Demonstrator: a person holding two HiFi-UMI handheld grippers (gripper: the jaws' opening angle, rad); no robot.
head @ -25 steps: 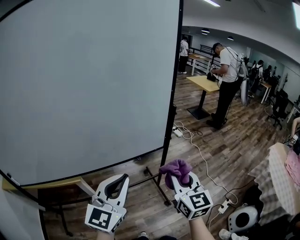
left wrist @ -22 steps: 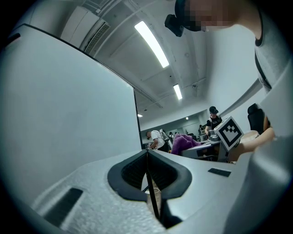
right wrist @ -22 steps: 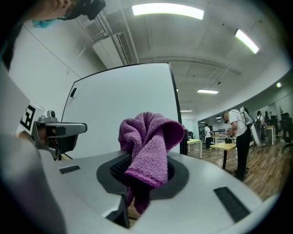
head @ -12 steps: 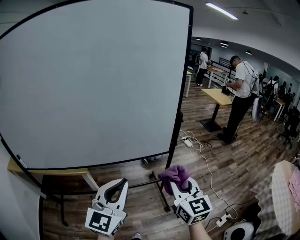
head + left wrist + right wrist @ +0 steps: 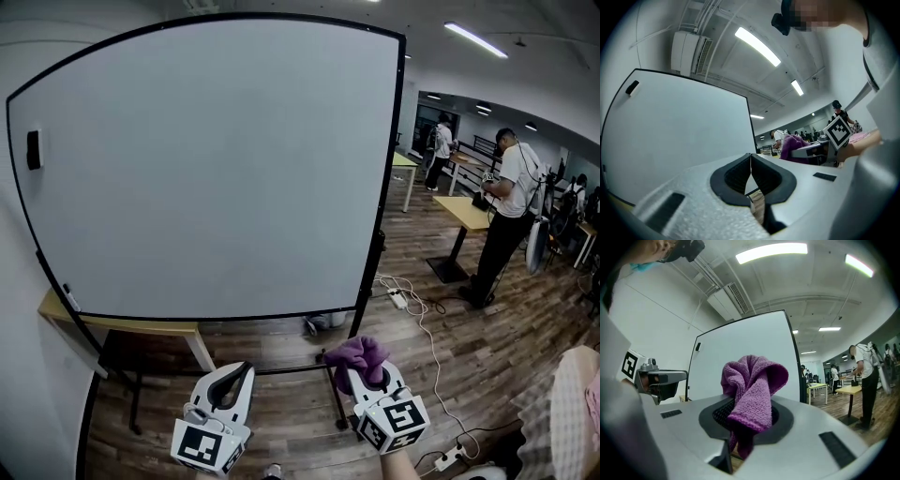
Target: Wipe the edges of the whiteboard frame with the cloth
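Observation:
A large whiteboard with a thin black frame stands on a wheeled stand ahead of me; it also fills the left of the left gripper view as the whiteboard. A purple cloth is bunched in my right gripper, which is shut on it and held low, below the board's lower right corner. The cloth sticks up between the jaws in the right gripper view. My left gripper is low beside it, shut with nothing in it, its jaw tips touching.
A wooden table sits behind the board's lower left. A black eraser clings to the board's upper left. Cables and a power strip lie on the wood floor. A person stands by a desk at right.
The head view has tilted upward, so the whole board with its top and left frame edges now shows. Both grippers keep nearly the same low place; the cloth stays clamped.

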